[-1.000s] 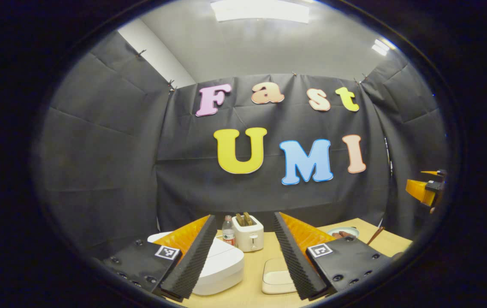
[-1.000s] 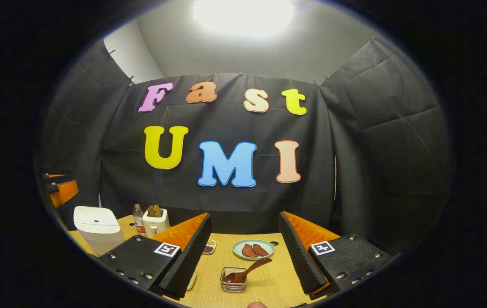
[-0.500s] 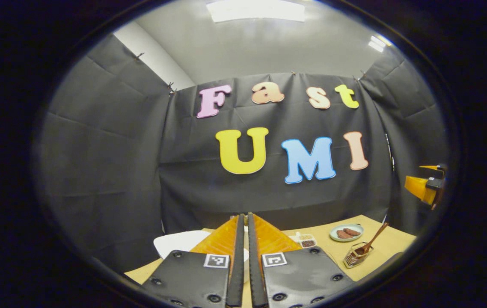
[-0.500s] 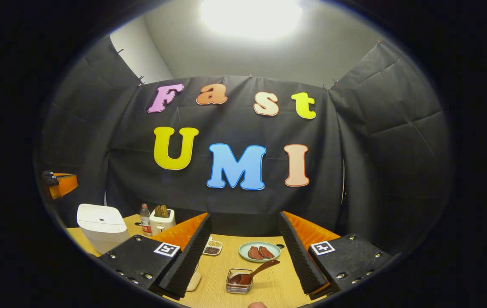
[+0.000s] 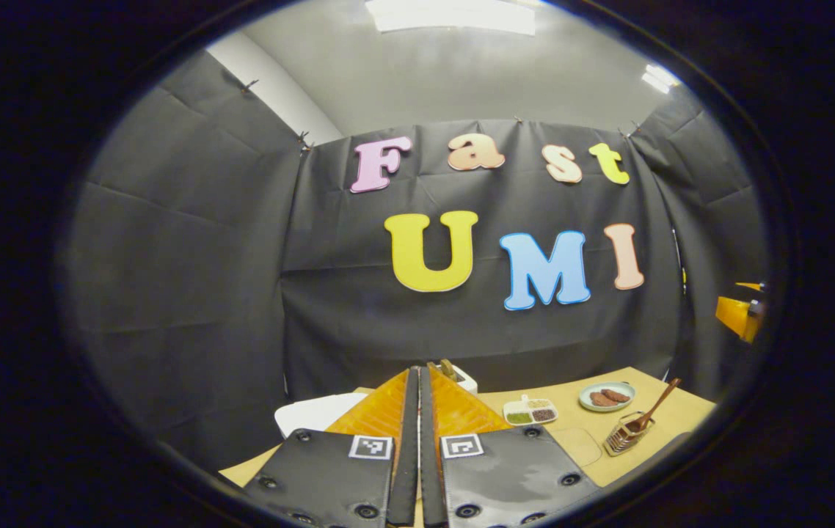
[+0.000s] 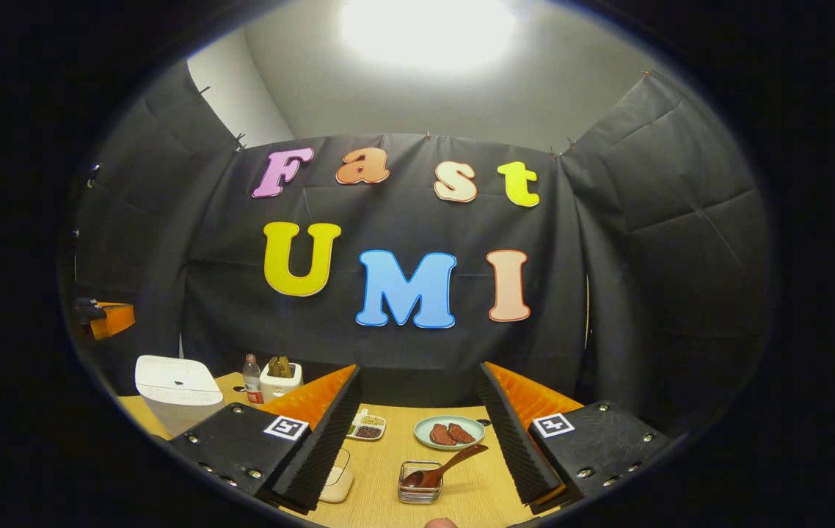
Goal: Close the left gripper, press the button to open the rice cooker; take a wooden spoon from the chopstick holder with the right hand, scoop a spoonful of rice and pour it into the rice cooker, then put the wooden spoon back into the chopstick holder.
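Observation:
My left gripper [image 5: 417, 371] is shut with nothing between its fingers, held above the table's near left. The white rice cooker [image 5: 311, 414] sits low just left of them, lid down; it also stands at the left as rice cooker [image 6: 175, 385]. My right gripper [image 6: 419, 370] hangs open above the table. Below and between its fingers stands the wire chopstick holder [image 6: 420, 484] with the wooden spoon [image 6: 447, 466] leaning in it. A pale tub of rice [image 6: 337, 480] stands beside the right gripper's left finger. Holder [image 5: 626, 436] and spoon [image 5: 656, 407] appear at the right.
A toaster [image 6: 280, 375] and a bottle [image 6: 251, 378] stand at the back left of the wooden table [image 6: 381, 506]. A divided dish of grains [image 6: 368, 425] and a plate of meat [image 6: 450, 433] lie mid-table. Black cloth walls close in the back and sides.
The left gripper has gone from open to shut and its view has swung slightly left and down. The right gripper stays open and has barely shifted.

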A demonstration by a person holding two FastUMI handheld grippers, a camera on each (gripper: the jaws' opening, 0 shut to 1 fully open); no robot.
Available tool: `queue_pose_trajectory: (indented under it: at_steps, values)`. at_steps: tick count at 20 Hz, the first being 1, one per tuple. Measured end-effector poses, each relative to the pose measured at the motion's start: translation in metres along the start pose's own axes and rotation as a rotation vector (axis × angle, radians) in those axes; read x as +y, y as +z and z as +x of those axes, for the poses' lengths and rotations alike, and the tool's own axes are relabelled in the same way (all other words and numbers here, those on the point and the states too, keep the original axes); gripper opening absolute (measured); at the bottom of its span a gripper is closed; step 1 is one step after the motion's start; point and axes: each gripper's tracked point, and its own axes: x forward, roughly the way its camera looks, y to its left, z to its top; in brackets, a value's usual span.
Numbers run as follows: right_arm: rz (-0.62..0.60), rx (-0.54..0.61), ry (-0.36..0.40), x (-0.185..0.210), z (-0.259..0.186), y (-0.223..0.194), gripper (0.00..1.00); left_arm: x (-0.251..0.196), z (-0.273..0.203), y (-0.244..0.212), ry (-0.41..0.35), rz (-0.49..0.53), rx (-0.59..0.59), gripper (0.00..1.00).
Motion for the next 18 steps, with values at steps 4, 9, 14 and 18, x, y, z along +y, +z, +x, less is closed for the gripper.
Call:
queue_pose_trajectory:
  at_steps: [4,9,14,18]
  values:
    - [-0.011,0.009,-0.032,0.000,-0.006,0.000,0.95,0.027,0.026,-0.020,0.006,-0.035,0.033,0.11]
    - [-0.040,0.022,-0.080,-0.005,-0.013,-0.002,0.95,0.047,0.056,-0.061,-0.006,-0.074,0.097,0.11]
    - [-0.058,0.049,-0.132,-0.009,-0.024,-0.009,0.95,0.052,0.080,-0.102,-0.041,-0.073,0.166,0.12]
    - [-0.062,0.065,-0.158,-0.010,-0.029,-0.010,0.95,0.056,0.104,-0.140,-0.047,-0.097,0.228,0.10]
